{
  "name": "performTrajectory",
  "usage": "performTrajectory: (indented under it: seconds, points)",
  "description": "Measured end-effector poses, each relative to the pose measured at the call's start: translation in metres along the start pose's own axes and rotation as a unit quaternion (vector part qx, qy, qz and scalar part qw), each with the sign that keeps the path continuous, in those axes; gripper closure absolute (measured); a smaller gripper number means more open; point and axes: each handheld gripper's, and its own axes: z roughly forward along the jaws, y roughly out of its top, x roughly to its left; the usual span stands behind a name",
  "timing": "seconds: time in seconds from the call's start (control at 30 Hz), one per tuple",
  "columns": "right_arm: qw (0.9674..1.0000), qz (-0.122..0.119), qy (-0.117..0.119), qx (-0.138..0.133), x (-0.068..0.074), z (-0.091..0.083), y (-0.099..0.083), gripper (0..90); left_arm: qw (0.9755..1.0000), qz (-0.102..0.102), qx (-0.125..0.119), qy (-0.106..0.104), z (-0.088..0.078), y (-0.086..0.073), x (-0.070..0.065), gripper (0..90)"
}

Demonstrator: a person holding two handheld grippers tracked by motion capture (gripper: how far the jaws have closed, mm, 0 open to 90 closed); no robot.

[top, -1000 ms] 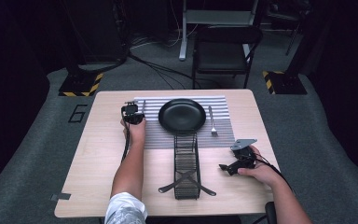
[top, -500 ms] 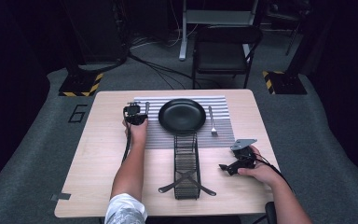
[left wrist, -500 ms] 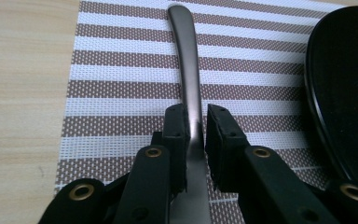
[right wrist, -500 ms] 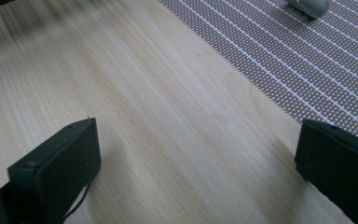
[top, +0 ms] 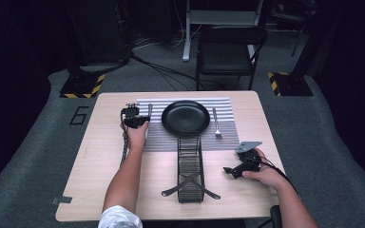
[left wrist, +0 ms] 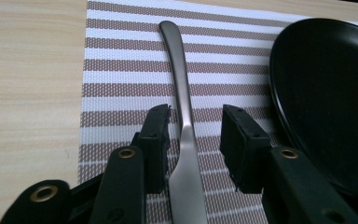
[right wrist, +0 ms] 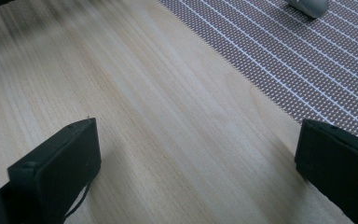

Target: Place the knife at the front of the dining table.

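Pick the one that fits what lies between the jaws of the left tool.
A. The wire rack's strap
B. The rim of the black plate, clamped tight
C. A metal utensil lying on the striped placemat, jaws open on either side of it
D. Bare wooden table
C: in the left gripper view the left tool stands open, its jaws on either side of the metal utensil on the striped placemat, beside the black plate.

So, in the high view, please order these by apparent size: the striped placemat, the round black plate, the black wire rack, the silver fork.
1. Striped placemat, the largest.
2. Black wire rack and round black plate: similar area, the rack longer but narrower; I leave them unranked.
3. Silver fork, the smallest.
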Motion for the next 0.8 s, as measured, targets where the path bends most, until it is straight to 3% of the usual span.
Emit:
performTrajectory:
  seconds: [0.2, 0.37, 0.5, 0.8]
  points:
    - [1.0000, 0.004, -0.001, 0.001, 0.001, 0.000, 0.000, 0.0, 0.9997, 0.020, 0.000, -0.012, -0.020, -0.001, 0.001, 55.7]
    - [1.0000, 0.004, -0.001, 0.001, 0.001, 0.000, 0.000, 0.0, 0.9985, 0.042, -0.015, -0.032, -0.042, 0.001, -0.003, 51.8]
    - [1.0000, 0.004, -0.001, 0.000, 0.001, 0.000, 0.000, 0.0, 0.9964, 0.055, -0.025, -0.059, -0.065, -0.001, -0.006, 48.7]
    - [1.0000, 0.004, -0.001, 0.000, 0.001, 0.000, 0.000, 0.0, 0.9915, 0.088, -0.057, -0.077, -0.108, -0.007, -0.011, 42.6]
